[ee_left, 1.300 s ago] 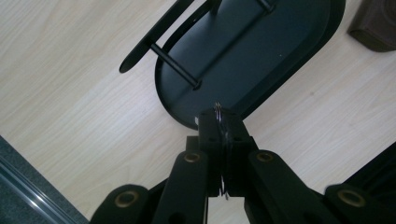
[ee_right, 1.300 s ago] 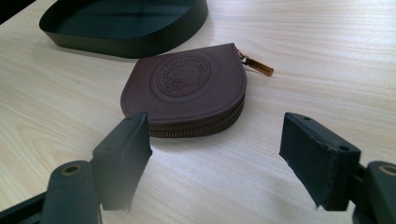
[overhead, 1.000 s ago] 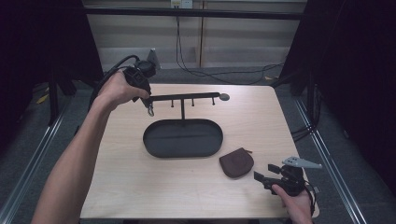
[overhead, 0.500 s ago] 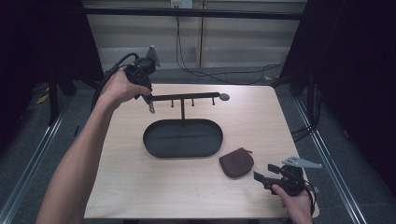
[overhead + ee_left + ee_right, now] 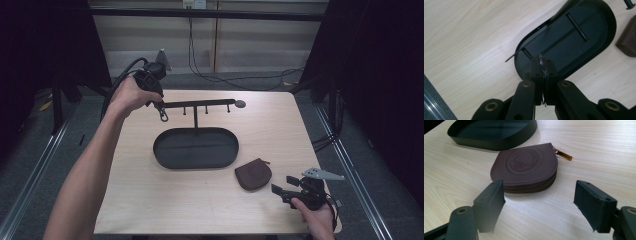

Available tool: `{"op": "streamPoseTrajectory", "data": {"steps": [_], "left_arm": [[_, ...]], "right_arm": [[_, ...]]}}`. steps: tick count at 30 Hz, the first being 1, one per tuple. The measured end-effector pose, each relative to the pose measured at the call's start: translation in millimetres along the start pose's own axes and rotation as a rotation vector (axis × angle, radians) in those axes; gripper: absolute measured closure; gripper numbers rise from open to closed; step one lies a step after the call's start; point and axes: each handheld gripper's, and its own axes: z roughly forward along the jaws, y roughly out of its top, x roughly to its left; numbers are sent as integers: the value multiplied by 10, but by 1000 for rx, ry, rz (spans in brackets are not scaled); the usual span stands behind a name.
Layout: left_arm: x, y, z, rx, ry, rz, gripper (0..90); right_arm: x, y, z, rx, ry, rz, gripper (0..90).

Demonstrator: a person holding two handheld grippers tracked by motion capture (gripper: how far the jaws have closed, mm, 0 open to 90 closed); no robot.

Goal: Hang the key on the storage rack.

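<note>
Pale wood grain covers the table (image 5: 150, 200), which stands among dark curtains with a grey floor and loose cables beyond its far edge.

At the far left, the left gripper (image 5: 161, 111) is held up in the person's left hand (image 5: 127, 95), right at the left end of the hook bar (image 5: 200, 104). Its jaws are pressed together on a thin metal ring (image 5: 542, 65), which shows edge-on between the pads in the left gripper view; the small clasp hanging below the jaws in the high view looks like part of the same key ring, though it is too small to be sure. Whether the ring touches the bar I cannot tell. The bar runs level above the table on a slim post that rises from the oval black tray (image 5: 195, 148), and short pegs hang along its underside. Seen from the left gripper, the tray (image 5: 574, 37) lies straight below the jaws.

At the near right corner, the right gripper (image 5: 282, 186) rests low in the right hand (image 5: 315, 215), its jaws spread wide with nothing between them. Just ahead of its pads lies the brown zipped coin pouch (image 5: 525, 167), flat on the wood, apart from the jaws, its gold zip pull (image 5: 564, 155) pointing away. The pouch (image 5: 253, 174) sits just beside the tray's near right curve.
</note>
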Motion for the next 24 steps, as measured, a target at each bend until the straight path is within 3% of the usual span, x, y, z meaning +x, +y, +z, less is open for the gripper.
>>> {"op": "streamPoseTrajectory", "data": {"steps": [12, 19, 24], "left_arm": [[96, -62, 38, 1, 42, -50, 871], [131, -119, 71, 0, 36, -52, 839], [152, -162, 46, -15, 23, -48, 766]], "right_arm": [[2, 1, 2, 2, 3, 3, 241], [7, 8, 21, 10, 4, -2, 241], [0, 11, 30, 9, 4, 2, 240]]}}
